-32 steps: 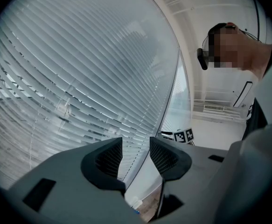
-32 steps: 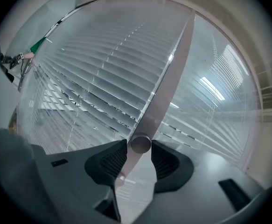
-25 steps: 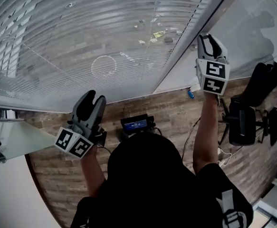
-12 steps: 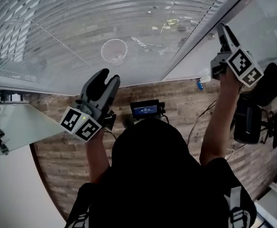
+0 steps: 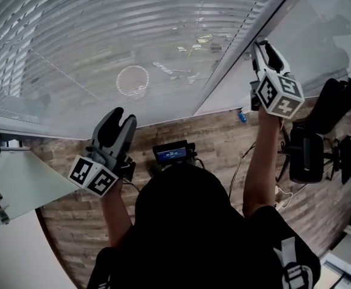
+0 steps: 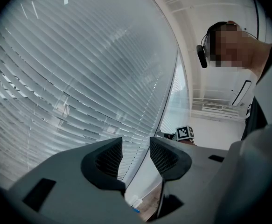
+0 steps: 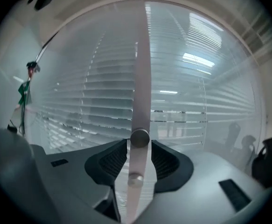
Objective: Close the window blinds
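Note:
White slatted blinds (image 5: pixel 133 53) hang over the window and fill most of the head view; their slats are tilted partly open, with the outside showing through. In the right gripper view a pale translucent tilt wand (image 7: pixel 141 78) hangs in front of the blinds (image 7: pixel 94 92). My right gripper (image 7: pixel 139 160) is shut on the wand near its capped lower end. In the head view that gripper (image 5: pixel 264 52) is raised against the white window frame (image 5: pixel 235 53). My left gripper (image 5: pixel 116 120) is held lower at the left, slightly open with nothing between its fingers (image 6: pixel 110 157), short of the blinds (image 6: pixel 80 78).
A white desk (image 5: pixel 18 179) stands at the lower left. A black office chair (image 5: pixel 307 155) is at the right, by the wall. On the wood floor lie a small device with a lit screen (image 5: pixel 172 155), cables and a blue item (image 5: pixel 241 118).
My right gripper swung up to the right and tilted, then came back left near where it started, still at the wand. My left gripper rose a little, then dropped back.

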